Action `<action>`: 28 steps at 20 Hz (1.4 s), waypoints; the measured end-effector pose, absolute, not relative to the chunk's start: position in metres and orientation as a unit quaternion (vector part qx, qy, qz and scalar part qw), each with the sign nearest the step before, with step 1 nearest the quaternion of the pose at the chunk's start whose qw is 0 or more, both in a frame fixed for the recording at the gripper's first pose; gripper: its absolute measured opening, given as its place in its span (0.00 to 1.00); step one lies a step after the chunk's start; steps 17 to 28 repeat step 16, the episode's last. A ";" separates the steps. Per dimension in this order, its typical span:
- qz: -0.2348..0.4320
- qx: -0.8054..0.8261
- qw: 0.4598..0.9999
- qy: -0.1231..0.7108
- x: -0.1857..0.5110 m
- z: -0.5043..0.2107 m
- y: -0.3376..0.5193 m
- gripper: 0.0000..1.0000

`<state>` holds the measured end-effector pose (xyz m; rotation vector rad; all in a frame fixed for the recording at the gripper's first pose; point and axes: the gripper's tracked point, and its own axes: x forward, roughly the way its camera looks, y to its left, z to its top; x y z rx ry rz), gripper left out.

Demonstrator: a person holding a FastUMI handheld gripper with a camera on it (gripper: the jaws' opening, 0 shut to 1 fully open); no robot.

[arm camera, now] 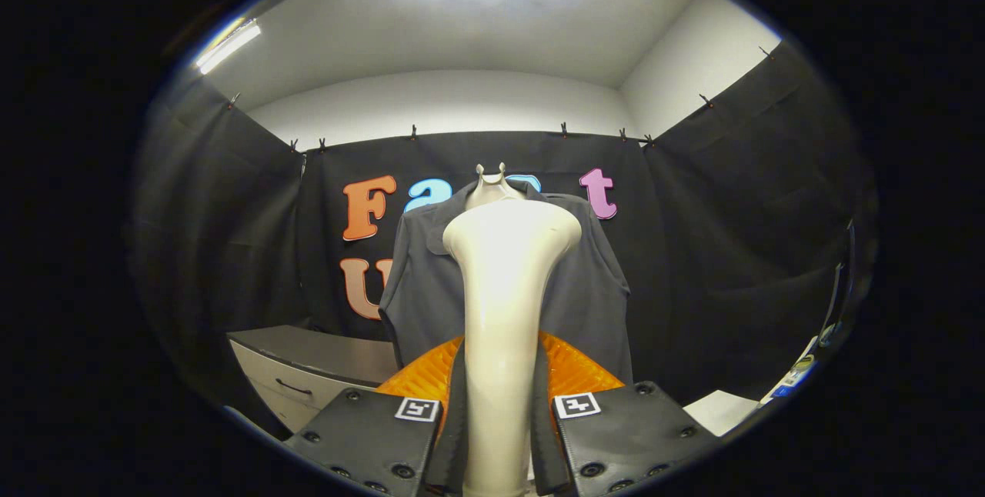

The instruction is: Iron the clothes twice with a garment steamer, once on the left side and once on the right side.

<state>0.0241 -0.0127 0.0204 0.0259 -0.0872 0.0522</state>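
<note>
My gripper (500, 412) is shut on the cream handle of a garment steamer (504, 289), which stands upright between the fingers (385, 431). Its wide head rises ahead of me, in front of the chest of a dark grey shirt (592, 289). The shirt hangs on a pale mannequin form whose neck (491, 183) shows above the collar. The steamer head covers the middle of the shirt. I cannot tell whether the head touches the fabric.
A grey cabinet (308, 366) with a drawer handle stands to the left of the shirt. A white surface (723, 411) lies low on the right. Black cloth walls close in on three sides.
</note>
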 end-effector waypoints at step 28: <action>0.011 0.015 0.999 -0.043 0.028 0.014 -0.013 0.40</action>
